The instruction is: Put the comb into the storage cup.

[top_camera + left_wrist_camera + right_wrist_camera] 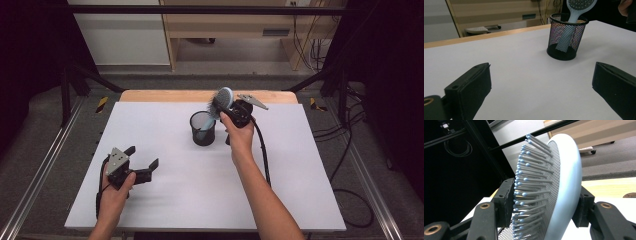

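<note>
Left gripper (148,166): nearest the person, low over the near-left part of the table, held in the left hand (116,192). Its jaws stand wide apart with nothing between them; in the left gripper view, bare table surface lies between the two black jaws, which point toward the cup.

Table (165,200): a white sheet covers the top; a strip of bare wood edge (150,95) shows along the far side.

Mesh cup (202,128): a black wire-mesh cup standing upright near the middle of the table, well apart from the left gripper. In the left gripper view the cup (566,40) is seen with the brush handle inside it.

Hairbrush (222,100): pale blue, with grey pins tipped in blue. Its handle end sits down inside the mesh cup; its head leans up and out over the cup's far-right rim.

Right gripper (227,107): held in the right hand (240,137) just beyond the cup, closed on the brush head. In the right gripper view one jaw presses against the pins and the other against the smooth back of the hairbrush (564,185).

Background: a pale wooden cabinet (225,25) and cables (310,50) on the floor beyond the table.
</note>
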`<state>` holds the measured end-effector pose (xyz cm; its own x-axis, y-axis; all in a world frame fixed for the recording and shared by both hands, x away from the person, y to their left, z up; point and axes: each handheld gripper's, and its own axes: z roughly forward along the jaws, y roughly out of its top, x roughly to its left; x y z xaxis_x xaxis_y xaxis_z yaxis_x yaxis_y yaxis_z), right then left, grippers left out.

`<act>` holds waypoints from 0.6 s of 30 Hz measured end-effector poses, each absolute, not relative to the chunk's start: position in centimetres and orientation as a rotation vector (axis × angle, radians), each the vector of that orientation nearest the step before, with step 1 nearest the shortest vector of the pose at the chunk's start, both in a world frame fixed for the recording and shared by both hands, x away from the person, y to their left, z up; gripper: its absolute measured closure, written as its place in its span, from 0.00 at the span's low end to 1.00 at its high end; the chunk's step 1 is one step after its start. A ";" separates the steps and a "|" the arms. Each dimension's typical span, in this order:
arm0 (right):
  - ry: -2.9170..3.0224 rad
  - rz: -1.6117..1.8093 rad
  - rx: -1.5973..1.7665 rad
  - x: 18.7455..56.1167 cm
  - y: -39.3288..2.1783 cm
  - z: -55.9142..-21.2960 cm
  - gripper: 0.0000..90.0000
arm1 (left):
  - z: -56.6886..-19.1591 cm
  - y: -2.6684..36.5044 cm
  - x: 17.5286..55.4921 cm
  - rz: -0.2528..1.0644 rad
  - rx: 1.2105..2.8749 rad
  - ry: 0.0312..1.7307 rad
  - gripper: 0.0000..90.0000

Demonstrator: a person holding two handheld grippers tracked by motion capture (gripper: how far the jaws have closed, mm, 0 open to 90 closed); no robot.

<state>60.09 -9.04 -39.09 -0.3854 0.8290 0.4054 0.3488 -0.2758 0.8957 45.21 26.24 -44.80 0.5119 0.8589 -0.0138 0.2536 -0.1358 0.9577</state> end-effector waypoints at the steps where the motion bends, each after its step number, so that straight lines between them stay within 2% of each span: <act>1: 1.593 1.701 1.449 60.1 -9.0 -39.1 0.50 | -44.8 26.2 45.2 0.695 1.667 0.958 0.02; 18: 1.613 1.687 1.456 60.0 -8.9 -39.5 0.45 | -44.8 26.3 45.2 0.695 1.663 0.961 0.02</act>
